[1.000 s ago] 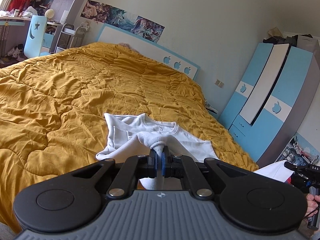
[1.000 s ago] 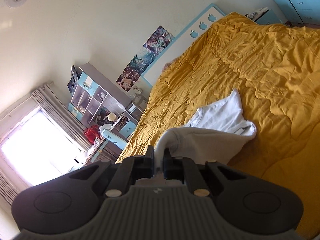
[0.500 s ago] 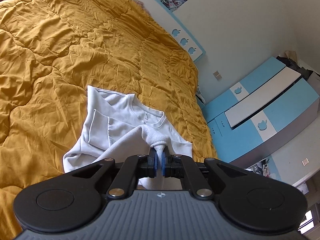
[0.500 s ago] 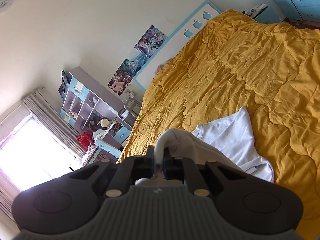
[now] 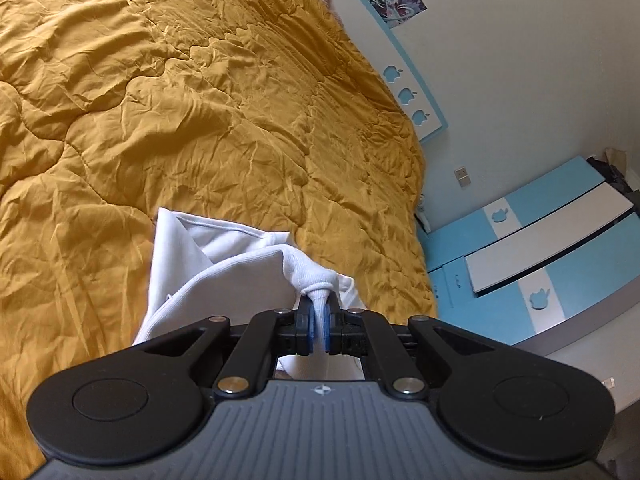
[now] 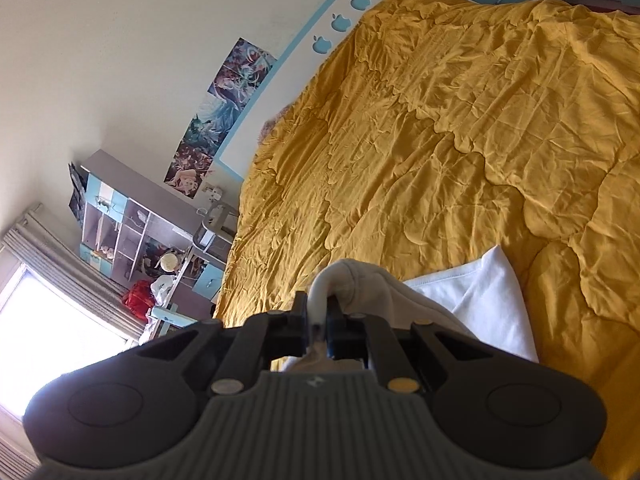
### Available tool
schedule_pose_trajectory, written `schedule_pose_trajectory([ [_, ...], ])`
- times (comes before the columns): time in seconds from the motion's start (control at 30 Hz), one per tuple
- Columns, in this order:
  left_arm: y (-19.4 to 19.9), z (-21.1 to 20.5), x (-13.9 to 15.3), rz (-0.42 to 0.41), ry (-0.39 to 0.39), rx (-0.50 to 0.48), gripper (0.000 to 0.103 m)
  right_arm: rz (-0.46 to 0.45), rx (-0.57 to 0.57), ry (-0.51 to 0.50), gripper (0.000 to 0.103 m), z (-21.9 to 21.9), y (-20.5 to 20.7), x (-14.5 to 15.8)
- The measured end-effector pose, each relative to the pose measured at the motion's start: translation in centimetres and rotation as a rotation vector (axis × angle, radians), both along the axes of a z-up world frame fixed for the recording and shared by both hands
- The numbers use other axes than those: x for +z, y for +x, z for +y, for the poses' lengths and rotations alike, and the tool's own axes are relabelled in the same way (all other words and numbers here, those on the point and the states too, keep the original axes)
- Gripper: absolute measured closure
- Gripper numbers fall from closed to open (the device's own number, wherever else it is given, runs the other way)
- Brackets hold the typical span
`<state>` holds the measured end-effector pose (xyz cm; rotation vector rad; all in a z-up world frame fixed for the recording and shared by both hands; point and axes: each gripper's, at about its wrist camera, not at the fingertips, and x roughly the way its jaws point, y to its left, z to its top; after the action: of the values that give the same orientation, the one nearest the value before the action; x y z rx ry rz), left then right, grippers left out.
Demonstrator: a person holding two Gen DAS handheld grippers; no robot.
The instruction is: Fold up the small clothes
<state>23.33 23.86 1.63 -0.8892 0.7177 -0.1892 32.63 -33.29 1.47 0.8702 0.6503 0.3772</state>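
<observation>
A white sweatshirt lies on the yellow quilt, near its lower edge. The left tongs pinch its bunched fabric; the right tongs are clamped on another fold.

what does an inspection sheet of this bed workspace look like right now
surface: wrinkled mustard quilt covering the bed.
job's things: one white sweatshirt, partly lifted, part resting on the quilt.
clutter: nothing seen on the quilt.
grippers: left tongs shut on a bunched sweatshirt edge; right tongs shut on another fold of it.
cables: nothing seen.
surroundings: blue-and-white headboard, posters, blue wardrobe, shelf unit, curtained window.
</observation>
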Motion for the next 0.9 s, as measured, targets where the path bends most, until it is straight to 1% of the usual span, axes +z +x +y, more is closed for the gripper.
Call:
schedule_pose_trajectory([
  [0.03,1.1,0.0,-0.5,0.022,0.039,0.012,0.099,0.011,0.002,-0.008,0.100,0.2,1.1,-0.4],
  [0.07,2.1,0.1,-1.1,0.045,0.057,0.021,0.099,0.021,0.005,-0.019,0.100,0.4,2.1,-0.8],
  [0.17,4.6,1.1,-2.8,0.103,0.038,0.026,0.099,0.058,0.000,-0.045,0.100,0.7,5.1,-2.3],
  [0.27,6.8,2.2,-4.0,0.120,0.013,0.024,0.099,0.079,-0.016,-0.056,0.100,0.6,7.6,-3.5],
  [0.33,8.6,2.7,-4.6,0.128,0.024,0.010,0.099,0.090,-0.029,-0.058,0.100,0.6,9.0,-4.1],
  [0.37,9.5,2.8,-4.8,0.136,0.044,0.014,0.099,0.095,-0.039,-0.058,0.100,0.6,9.7,-4.4],
  [0.43,10.9,3.1,-5.1,0.156,0.089,0.066,0.098,0.106,-0.041,-0.028,0.099,0.8,11.4,-5.2],
  [0.47,11.4,3.3,-5.3,0.176,0.113,0.113,0.093,0.117,-0.046,-0.040,0.097,1.2,12.1,-5.5],
  [0.5,11.7,3.6,-5.5,0.208,0.150,0.201,0.085,0.126,-0.047,-0.098,0.083,1.9,12.7,-5.7],
  [0.53,11.7,3.9,-5.6,0.232,0.181,0.264,0.081,0.141,-0.044,-0.188,0.041,2.6,13.2,-5.7],
  [0.57,11.5,4.0,-5.5,0.257,0.233,0.317,0.070,0.163,-0.050,-0.271,0.022,3.2,13.4,-5.6],
  [0.6,11.2,4.3,-5.3,0.266,0.293,0.334,0.056,0.145,-0.064,-0.332,0.028,3.5,13.1,-5.6],
  [0.63,10.9,4.3,-5.1,0.258,0.328,0.329,0.050,0.121,-0.068,-0.340,0.028,3.4,12.5,-5.5],
  [0.67,10.1,4.2,-4.8,0.233,0.368,0.311,0.047,0.105,-0.083,-0.336,0.027,2.9,11.5,-5.5],
  [0.7,9.2,4.2,-4.3,0.199,0.414,0.280,0.047,0.103,-0.091,-0.333,0.026,2.5,10.9,-5.5],
  [0.8,6.4,3.2,-3.2,0.143,0.499,0.182,0.045,0.105,-0.067,-0.323,0.025,1.2,7.7,-5.3],
  [0.9,2.3,1.4,-1.9,0.076,0.540,0.088,0.044,0.071,-0.024,-0.326,0.024,0.6,2.8,-4.7],
])
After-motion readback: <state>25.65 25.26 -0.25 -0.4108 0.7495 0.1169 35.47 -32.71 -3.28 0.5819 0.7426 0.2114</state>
